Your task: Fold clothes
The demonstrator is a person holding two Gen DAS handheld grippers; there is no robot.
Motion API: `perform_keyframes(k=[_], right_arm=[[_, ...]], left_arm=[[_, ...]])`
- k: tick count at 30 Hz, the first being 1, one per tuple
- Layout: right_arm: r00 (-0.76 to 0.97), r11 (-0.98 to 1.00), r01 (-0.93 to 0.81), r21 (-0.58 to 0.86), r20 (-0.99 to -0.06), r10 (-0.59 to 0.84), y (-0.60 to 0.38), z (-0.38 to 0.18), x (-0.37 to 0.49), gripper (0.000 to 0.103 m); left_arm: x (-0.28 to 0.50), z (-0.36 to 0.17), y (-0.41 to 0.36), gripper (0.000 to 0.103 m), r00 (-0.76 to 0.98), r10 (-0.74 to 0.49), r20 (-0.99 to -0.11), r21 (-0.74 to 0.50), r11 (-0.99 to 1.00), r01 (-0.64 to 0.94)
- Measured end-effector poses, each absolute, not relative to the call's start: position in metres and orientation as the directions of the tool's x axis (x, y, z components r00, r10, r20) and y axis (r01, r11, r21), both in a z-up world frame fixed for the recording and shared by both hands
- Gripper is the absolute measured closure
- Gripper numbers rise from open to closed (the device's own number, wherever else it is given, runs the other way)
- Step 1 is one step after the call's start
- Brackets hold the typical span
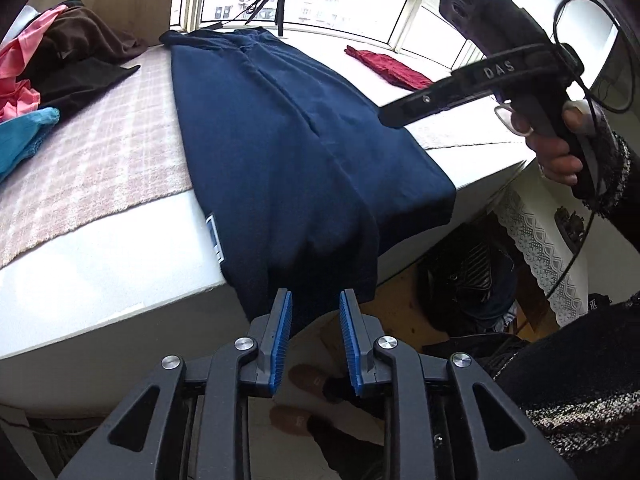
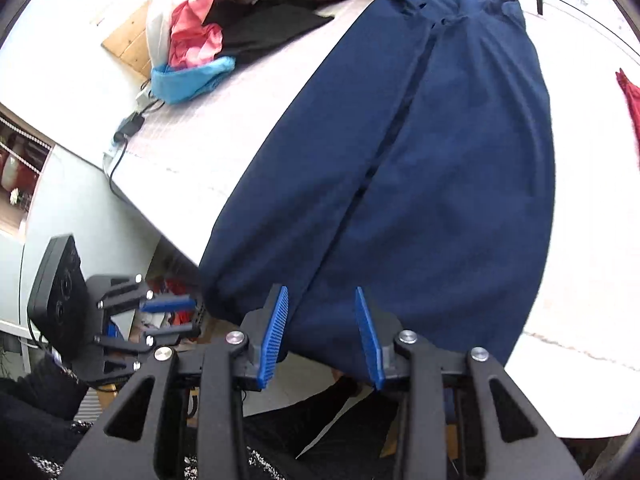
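A navy blue garment (image 1: 288, 132) lies lengthwise on the white table (image 1: 100, 264), folded along its middle, its near end hanging over the front edge. It fills the right wrist view (image 2: 440, 160) too. My left gripper (image 1: 315, 312) is open and empty, just below the hanging hem. My right gripper (image 2: 322, 320) is open and empty at the garment's near end. The right gripper's body (image 1: 516, 64) shows in the left wrist view, held above the table's right side. The left gripper (image 2: 168, 316) shows at the lower left of the right wrist view.
A pile of pink, brown, black and teal clothes (image 1: 44, 80) sits at the table's far left, also in the right wrist view (image 2: 224, 28). A red cloth (image 1: 386, 66) lies at the far right. A checked mat (image 1: 100, 148) covers the table. A black tripod (image 1: 280, 4) stands by the window.
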State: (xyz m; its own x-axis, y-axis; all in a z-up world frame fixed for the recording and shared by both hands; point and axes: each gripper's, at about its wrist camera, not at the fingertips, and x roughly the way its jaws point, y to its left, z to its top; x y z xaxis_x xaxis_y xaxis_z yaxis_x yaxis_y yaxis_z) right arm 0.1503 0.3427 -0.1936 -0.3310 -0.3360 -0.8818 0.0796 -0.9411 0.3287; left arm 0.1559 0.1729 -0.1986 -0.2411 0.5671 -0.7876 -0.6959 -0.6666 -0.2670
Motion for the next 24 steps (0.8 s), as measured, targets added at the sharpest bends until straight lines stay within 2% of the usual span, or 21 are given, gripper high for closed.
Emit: perform_keyframes(k=[7,13,20,24], right_arm=[[-0.428,-0.977,0.045,0.210,-0.879,-0.209,0.417,-0.135,0.109,0.068],[-0.419,-0.987,0.085,0.140,-0.893,-0.163,0.464,-0.116,0.038,0.068],[-0.366,-0.965,0.159,0.210,-0.895,-0.255,0.468,-0.133,-0.073,0.068],[-0.262,-0.973,0.063,0.223,-0.937,-0.232,0.454,-0.175,-0.136,0.068]], left_arm=[[0.140,-0.179,0.229,0.079,-0.234,0.618,-0.751,-0.312,-0.644,-0.698],[0.125,-0.187,0.280,0.079,-0.263,0.554,-0.790,-0.260,-0.691,-0.675],[0.126,-0.189,0.285,0.079,-0.298,0.478,-0.826,-0.252,-0.787,-0.563],[0.127,-0.186,0.277,0.079,-0.326,0.452,-0.830,-0.272,-0.839,-0.471]])
